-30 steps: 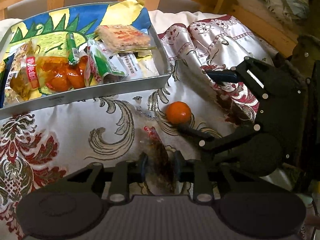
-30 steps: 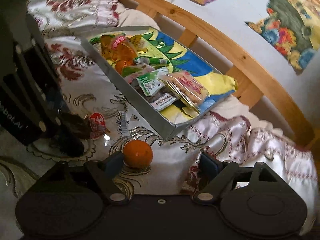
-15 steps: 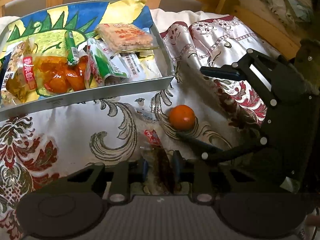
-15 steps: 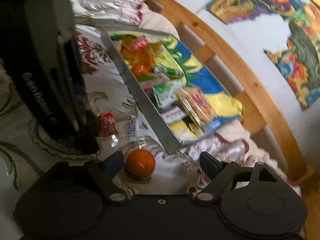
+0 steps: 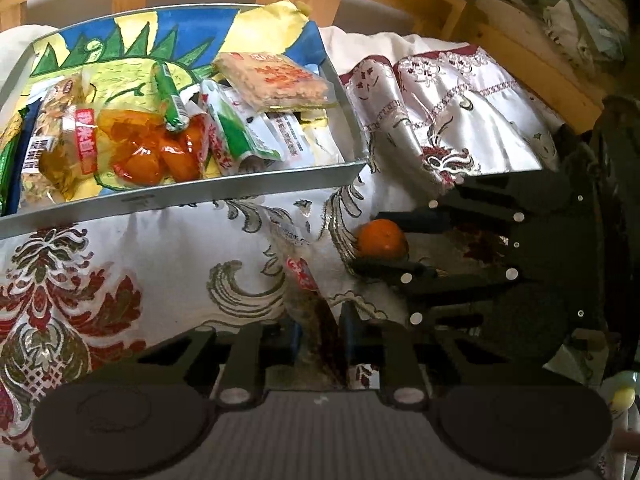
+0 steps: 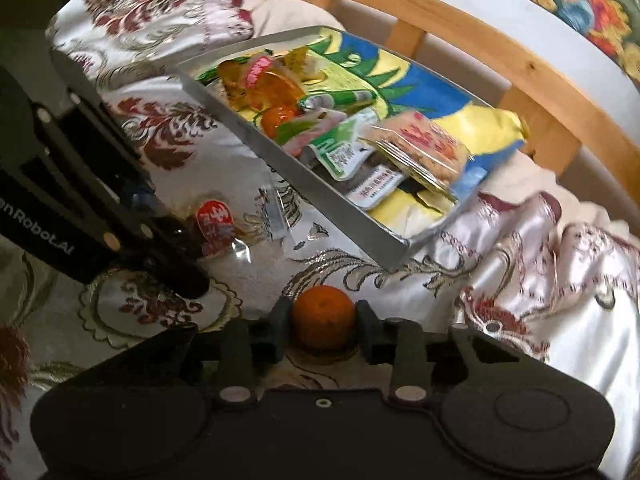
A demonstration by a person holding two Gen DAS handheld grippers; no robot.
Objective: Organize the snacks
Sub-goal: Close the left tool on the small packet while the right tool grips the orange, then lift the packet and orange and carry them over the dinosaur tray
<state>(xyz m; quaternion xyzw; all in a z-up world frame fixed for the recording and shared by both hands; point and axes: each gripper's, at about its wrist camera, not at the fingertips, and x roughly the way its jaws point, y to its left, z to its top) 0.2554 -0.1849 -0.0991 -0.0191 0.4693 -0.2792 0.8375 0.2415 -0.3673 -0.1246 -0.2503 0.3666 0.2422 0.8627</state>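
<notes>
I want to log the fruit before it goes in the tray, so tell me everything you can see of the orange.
The orange is small, round and evenly bright orange, with a faintly dimpled skin and no wrapper. It sits on the patterned satin cloth, outside the metal tray and near its front corner. The right gripper has a finger on each side of it, close against it or touching; a firm grip cannot be confirmed. In the left wrist view the orange shows between those same dark fingers.
</notes>
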